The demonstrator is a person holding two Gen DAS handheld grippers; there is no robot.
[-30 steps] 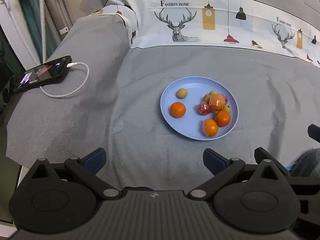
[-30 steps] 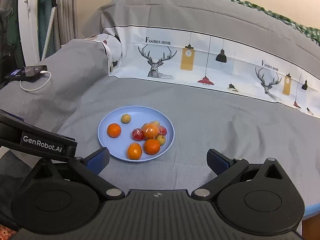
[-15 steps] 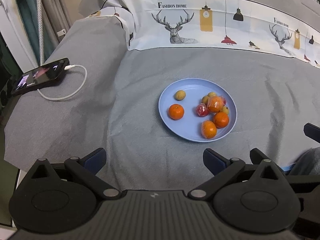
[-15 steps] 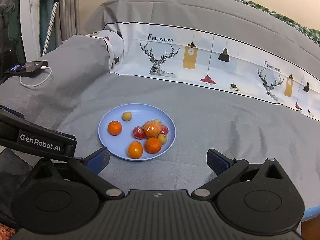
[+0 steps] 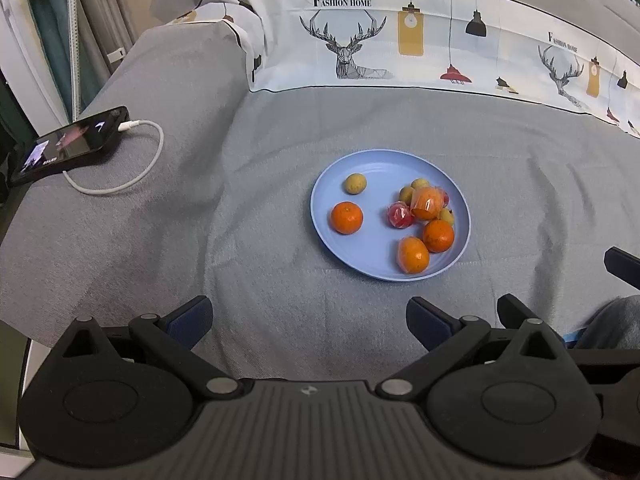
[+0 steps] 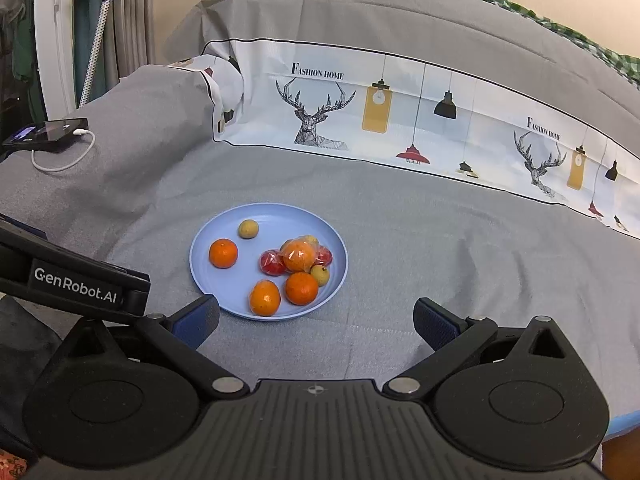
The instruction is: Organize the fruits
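Black plastic arms with blue pads frame both views. The left gripper [image 5: 308,318] is spread wide with nothing between its fingers, hovering over the grey sheet [image 5: 260,280] just short of the plate [image 5: 376,168]. The right gripper [image 6: 316,320] is likewise released and empty, its left pad [image 6: 198,320] near the plate's [image 6: 280,214] front rim; in its view the left gripper's body, marked GenRobot.AI, crosses the lower left.

All the fruit lies on the pale blue plate, which sits on the sheet near the middle of the bed. In the left view, a lone orange [image 5: 346,217] sits on the plate's left side with a small yellow-brown fruit [image 5: 355,183] just behind it, apart from the rest. On the right side is a cluster: two oranges [image 5: 438,235] [image 5: 413,255] touching at the front, a wrapped orange [image 5: 426,203] behind them, a wrapped red fruit [image 5: 400,215] to its left, and small yellowish fruits [image 5: 406,193] [image 5: 446,216] tucked around it. A second red fruit [image 6: 323,255] shows at the cluster's right in the right view.

Beyond the plate runs a white printed band [image 5: 400,40] with deer, lamps and the words "Fashion Home". Far left, well apart from the plate, a phone [image 5: 70,142] lies on the sheet with a white cable [image 5: 132,168] plugged in.
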